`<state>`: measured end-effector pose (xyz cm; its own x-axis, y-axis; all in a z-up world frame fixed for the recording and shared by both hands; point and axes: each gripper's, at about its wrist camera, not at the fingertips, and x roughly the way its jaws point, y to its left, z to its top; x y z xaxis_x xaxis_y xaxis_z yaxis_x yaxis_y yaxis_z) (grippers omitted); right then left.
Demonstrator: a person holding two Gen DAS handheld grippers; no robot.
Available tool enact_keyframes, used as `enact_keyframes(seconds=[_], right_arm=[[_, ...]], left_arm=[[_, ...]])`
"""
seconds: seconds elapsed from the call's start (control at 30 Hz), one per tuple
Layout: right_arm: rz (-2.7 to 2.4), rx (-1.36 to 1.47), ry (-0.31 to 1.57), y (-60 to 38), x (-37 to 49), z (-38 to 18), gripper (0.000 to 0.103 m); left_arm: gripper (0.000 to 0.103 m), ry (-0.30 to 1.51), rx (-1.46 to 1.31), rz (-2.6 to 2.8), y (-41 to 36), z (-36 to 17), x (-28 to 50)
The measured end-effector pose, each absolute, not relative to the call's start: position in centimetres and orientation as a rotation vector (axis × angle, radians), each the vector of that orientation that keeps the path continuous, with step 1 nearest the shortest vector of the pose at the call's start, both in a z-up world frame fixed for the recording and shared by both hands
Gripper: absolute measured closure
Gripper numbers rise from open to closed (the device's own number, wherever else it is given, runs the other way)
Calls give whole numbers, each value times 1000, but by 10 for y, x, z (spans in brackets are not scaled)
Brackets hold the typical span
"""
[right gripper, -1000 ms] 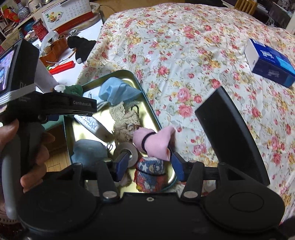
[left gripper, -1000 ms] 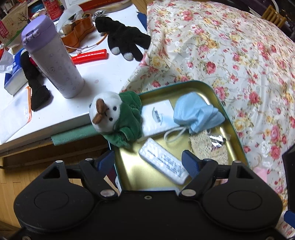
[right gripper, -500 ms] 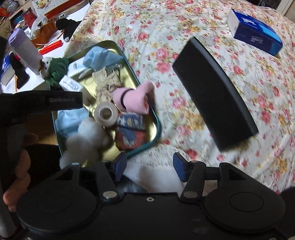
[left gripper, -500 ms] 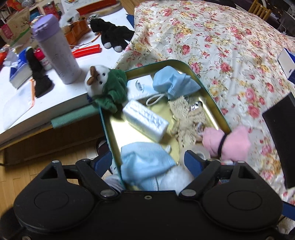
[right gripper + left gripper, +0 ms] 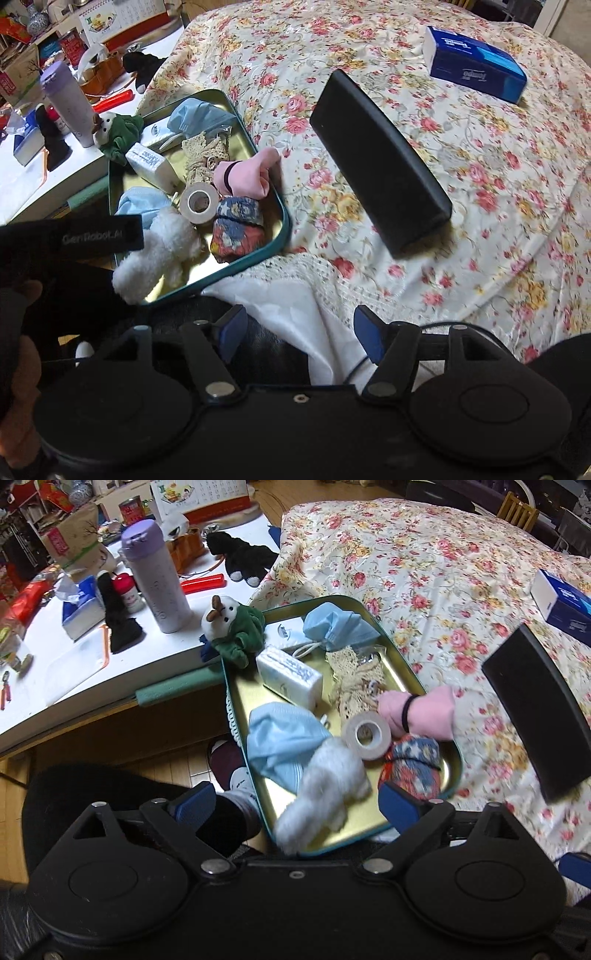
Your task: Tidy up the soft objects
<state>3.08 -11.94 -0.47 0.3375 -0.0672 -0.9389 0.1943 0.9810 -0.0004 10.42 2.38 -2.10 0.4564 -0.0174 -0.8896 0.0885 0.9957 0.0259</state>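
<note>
A teal tray [image 5: 362,821] with a gold floor sits on the floral cover. In it lie a snowman plush [image 5: 225,614], two blue masks [image 5: 280,738], a tissue pack [image 5: 288,675], lace, a tape roll [image 5: 365,734], a pink bundle [image 5: 424,712], a patterned bundle [image 5: 413,764] and a white fluffy toy [image 5: 328,775] hanging over the near rim. My left gripper [image 5: 297,801] hovers above that rim, jaws opening, pads touching nothing. My right gripper [image 5: 301,330] is back from the tray [image 5: 286,221] over white lace cloth, jaws opening and empty.
A long black case [image 5: 376,158] and a blue tissue box [image 5: 472,62] lie on the floral cover to the tray's right. Left of the tray, a white table holds a purple-lidded bottle [image 5: 155,576], a black glove [image 5: 240,557] and clutter. A hand holds the left gripper.
Both grippers have drawn back from the tray toward me, and their jaws stand wider. The right gripper has left the patterned bundle, and the whole tray now shows in both views.
</note>
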Motion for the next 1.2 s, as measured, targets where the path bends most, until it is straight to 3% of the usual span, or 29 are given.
enact_keyframes(seconds=[0.33,1.2], right_arm=[[-169,92,1177,-127,3,-1,35],[-202,120,1156,-147,-14,-2,34]], left_arm=[[5,1088,82,-16,17,-16,60],[3,1058,157,15,-3,-14,24]])
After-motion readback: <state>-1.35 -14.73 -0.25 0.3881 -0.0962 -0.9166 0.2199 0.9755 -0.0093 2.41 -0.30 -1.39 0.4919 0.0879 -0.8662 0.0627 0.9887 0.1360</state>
